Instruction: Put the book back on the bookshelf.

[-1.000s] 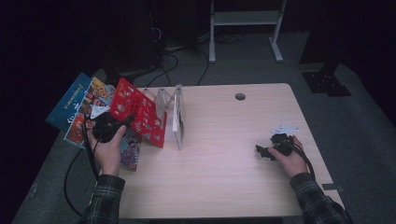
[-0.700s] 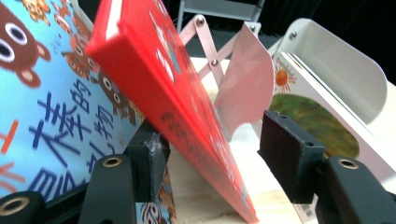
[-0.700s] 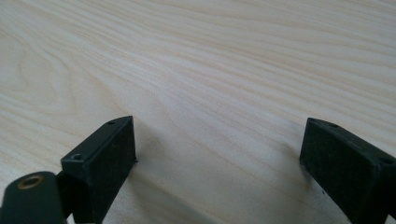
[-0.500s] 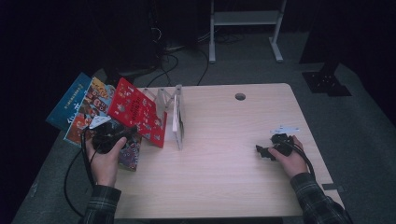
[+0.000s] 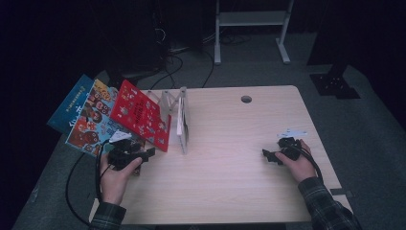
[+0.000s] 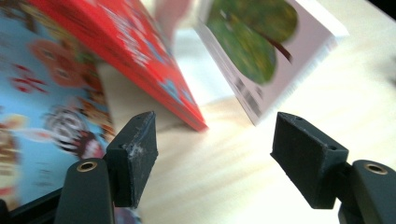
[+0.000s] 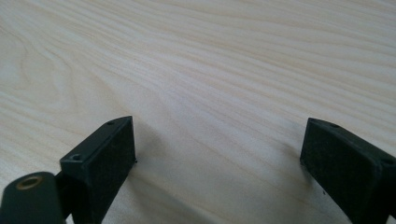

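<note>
The pale wooden table (image 5: 230,158) bears a clear wire book rack (image 5: 167,98) at upper left. The thin red picture book (image 5: 139,115) leans there, tilted; judged light, stiff, glossy, best pinched at its lower corner. The left gripper (image 6: 212,140), just widened, stands open and empty. The right gripper (image 7: 217,158) rests open at right.

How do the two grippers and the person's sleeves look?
Both the left gripper and the right gripper are black with blocky jaws, brass-coloured pivot rings and a pale plate on top. A black cable trails from the left one. The sleeves are dark plaid.
</note>
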`<state>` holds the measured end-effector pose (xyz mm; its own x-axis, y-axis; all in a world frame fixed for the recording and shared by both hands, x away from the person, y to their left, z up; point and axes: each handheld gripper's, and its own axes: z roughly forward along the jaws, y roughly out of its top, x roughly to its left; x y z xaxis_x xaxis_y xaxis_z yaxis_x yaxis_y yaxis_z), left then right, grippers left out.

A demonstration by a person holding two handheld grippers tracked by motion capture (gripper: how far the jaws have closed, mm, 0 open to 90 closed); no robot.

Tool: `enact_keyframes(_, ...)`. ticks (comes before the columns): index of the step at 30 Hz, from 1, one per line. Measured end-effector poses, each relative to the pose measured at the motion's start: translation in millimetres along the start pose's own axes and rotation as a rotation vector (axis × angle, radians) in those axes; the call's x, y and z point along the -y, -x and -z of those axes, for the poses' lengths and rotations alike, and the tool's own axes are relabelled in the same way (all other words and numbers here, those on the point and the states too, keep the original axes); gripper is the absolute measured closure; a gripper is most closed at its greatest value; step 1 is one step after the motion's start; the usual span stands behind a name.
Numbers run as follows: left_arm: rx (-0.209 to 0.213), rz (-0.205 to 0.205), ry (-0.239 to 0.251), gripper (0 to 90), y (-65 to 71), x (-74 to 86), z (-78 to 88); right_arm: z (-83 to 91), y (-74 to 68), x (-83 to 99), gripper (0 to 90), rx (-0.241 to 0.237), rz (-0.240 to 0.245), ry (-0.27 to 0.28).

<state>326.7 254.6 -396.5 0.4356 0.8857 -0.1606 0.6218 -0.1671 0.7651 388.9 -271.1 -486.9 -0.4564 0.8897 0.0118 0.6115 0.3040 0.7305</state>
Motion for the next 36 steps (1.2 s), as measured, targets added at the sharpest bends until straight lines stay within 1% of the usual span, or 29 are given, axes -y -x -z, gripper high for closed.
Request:
enact_keyframes(6,0.039,-0.080,-0.074,23.5,17.1,5.2,-13.1,-0.3,0.1,-0.6,8.4,-0.001,-0.001,-0.005)
enact_keyframes(7,0.047,-0.089,-0.079,22.8,19.6,5.8,-15.5,-0.3,0.1,-0.6,8.4,-0.001,-0.001,-0.005)
enact_keyframes(13,0.098,-0.130,-0.143,17.3,32.4,9.8,-29.6,-0.3,0.0,-0.5,8.5,0.000,-0.001,-0.005)
enact_keyframes(16,0.128,-0.166,-0.177,14.6,39.8,12.3,-37.6,-0.3,-0.1,-0.4,8.5,0.000,-0.001,-0.005)
enact_keyframes(24,0.185,-0.241,-0.263,12.4,61.3,21.9,-58.6,-0.1,-0.5,-0.1,8.5,0.001,-0.001,-0.003)
enact_keyframes(28,0.211,-0.300,-0.317,11.4,72.0,28.0,-70.8,-0.1,-0.5,-0.1,8.5,0.001,-0.001,-0.003)
enact_keyframes(29,0.212,-0.312,-0.327,11.4,73.8,29.2,-73.4,-0.1,-0.4,-0.1,8.4,0.001,-0.001,-0.003)
enact_keyframes(33,0.218,-0.357,-0.354,11.1,78.9,33.5,-80.5,-0.1,-0.5,-0.1,8.5,0.001,-0.001,-0.003)
enact_keyframes(34,0.219,-0.364,-0.354,11.0,80.0,34.8,-81.7,0.0,-0.4,-0.1,8.4,0.001,0.000,-0.003)
enact_keyframes(36,0.223,-0.392,-0.351,8.5,81.5,36.5,-83.1,0.0,-0.5,-0.1,8.4,0.000,-0.002,-0.003)
